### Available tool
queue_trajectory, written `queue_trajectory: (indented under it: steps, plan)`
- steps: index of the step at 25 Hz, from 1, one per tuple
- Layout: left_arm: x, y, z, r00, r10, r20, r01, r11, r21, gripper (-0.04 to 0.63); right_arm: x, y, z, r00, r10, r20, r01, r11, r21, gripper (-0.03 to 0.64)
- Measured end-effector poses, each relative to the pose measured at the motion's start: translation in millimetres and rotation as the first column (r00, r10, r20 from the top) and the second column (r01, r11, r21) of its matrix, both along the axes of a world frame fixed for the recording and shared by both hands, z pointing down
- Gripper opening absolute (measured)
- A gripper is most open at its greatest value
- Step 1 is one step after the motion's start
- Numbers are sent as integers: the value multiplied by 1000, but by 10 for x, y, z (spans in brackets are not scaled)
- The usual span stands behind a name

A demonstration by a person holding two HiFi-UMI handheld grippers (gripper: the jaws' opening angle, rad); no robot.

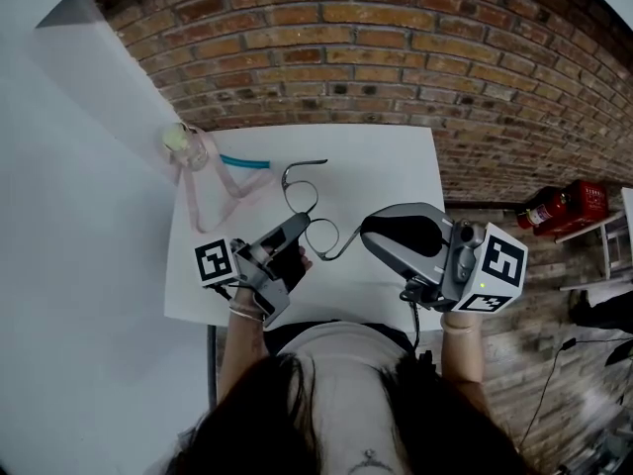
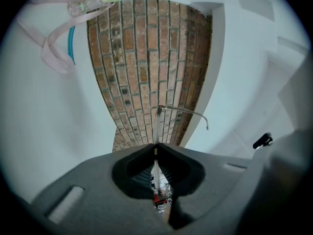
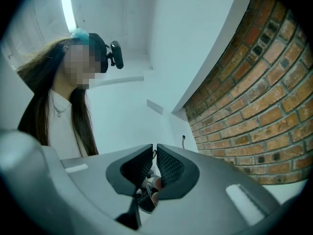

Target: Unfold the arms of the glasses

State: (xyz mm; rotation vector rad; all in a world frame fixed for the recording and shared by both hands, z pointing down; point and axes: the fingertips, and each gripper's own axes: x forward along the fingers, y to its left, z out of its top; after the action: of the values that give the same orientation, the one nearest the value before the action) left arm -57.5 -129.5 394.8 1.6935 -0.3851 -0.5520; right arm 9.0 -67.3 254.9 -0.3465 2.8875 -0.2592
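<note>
Glasses (image 1: 309, 211), thin wire-framed ones, are held above the near half of the white table (image 1: 396, 166), between the two grippers. The left gripper (image 1: 300, 224) comes in over the table's near left part, and its jaws are pressed together on the frame. In the left gripper view (image 2: 156, 148) the frame (image 2: 157, 126) rises edge-on straight out of the closed jaws, and one arm of it bends off to the right with a hooked end. The right gripper (image 1: 364, 234) reaches in over the table's near right part. The glasses' other arm runs down into its tips. In the right gripper view (image 3: 152, 151) the jaws are drawn almost together, with a thin dark bit of wire between their tips. At the table's far left corner lies a clear bottle (image 1: 188, 146) with a pink strap (image 1: 232, 201), and a teal tube (image 1: 244, 162) lies just beside it. Beyond the table's far edge stands a brick wall (image 1: 396, 47).
</note>
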Motion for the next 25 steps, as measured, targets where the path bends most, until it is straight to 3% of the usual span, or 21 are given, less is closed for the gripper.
queue_trajectory:
  steps: [6,17,25]
  plan:
    - [-34,-15,16,1000,-15,2,15,1000,-3,23,81,-42,-52,999,21,33,-21,1000,-4,32]
    - [-50,7,-6,999,-10,-31,10,1000,-6,23,160,-164,67,995,99,12,-98,995,-27,32]
    - [-49,18,-21,999,0,-51,0,1000,-7,23,200,-381,289,965,252,-71,-255,966,-31,6]
